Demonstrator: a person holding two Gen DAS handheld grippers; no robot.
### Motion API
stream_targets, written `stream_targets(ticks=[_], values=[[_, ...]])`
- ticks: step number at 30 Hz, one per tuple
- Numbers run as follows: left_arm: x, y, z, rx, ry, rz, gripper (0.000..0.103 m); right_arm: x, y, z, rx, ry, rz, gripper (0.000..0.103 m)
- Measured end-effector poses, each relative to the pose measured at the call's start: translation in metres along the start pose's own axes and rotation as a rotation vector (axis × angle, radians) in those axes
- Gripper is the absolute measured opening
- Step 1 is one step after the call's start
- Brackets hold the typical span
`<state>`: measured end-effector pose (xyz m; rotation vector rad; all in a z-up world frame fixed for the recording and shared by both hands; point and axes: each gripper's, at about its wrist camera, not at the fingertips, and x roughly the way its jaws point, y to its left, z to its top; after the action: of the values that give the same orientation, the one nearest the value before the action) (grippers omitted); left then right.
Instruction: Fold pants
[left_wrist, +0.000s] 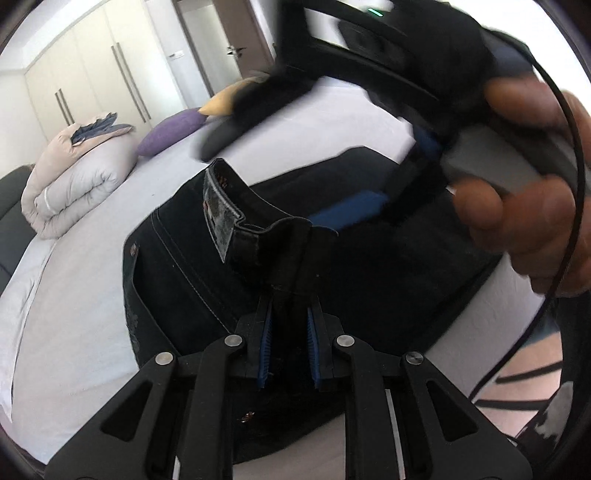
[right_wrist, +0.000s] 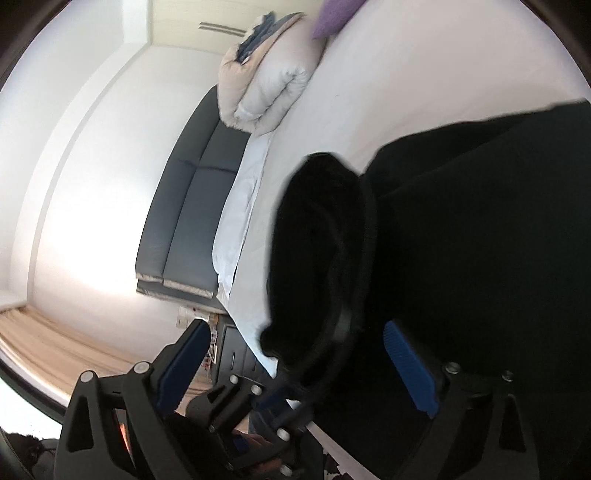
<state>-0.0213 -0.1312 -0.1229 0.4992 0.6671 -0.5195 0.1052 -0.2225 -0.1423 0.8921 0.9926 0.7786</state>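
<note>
The black pants (left_wrist: 192, 266) lie on the white bed (left_wrist: 74, 332), with a leather label at the waistband. My left gripper (left_wrist: 291, 258) is shut on the pants' waistband and holds its edge up off the bed. My right gripper (left_wrist: 369, 206) shows in the left wrist view, held in a hand, its blue pads apart just above the pants. In the right wrist view my right gripper (right_wrist: 299, 354) is open, tilted sideways, with the pants (right_wrist: 461, 240) filling the right side and the left gripper's body between its fingers.
A rolled white duvet (left_wrist: 74, 184) lies at the head of the bed, with a purple pillow (left_wrist: 170, 133) and a yellow pillow (left_wrist: 221, 99) behind it. Wardrobes (left_wrist: 92, 74) and a door stand beyond. A dark headboard (right_wrist: 192, 206) borders the bed.
</note>
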Motion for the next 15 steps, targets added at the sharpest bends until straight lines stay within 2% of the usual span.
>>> stream_targets(ticks=[4,5,7,9,11,15], values=[[-0.002,-0.017,-0.006,0.031,-0.001,-0.003,0.015,0.017,0.005,0.019,-0.028,0.027,-0.084,0.097],[-0.002,-0.02,-0.006,0.036,-0.004,-0.005,0.015,0.021,0.003,0.021,-0.027,0.04,-0.116,0.092],[-0.001,-0.021,-0.007,0.038,-0.006,-0.012,0.015,0.023,-0.004,0.019,-0.021,0.076,-0.164,0.069],[-0.001,-0.025,-0.008,0.037,-0.003,-0.02,0.015,0.03,-0.013,0.018,-0.006,0.092,-0.215,0.038],[0.001,-0.031,-0.009,0.032,0.004,-0.04,0.014,0.025,-0.022,0.015,0.004,0.069,-0.228,0.022],[0.006,-0.04,-0.003,0.061,-0.001,-0.079,0.014,0.002,-0.031,0.002,0.012,0.006,-0.233,0.017]])
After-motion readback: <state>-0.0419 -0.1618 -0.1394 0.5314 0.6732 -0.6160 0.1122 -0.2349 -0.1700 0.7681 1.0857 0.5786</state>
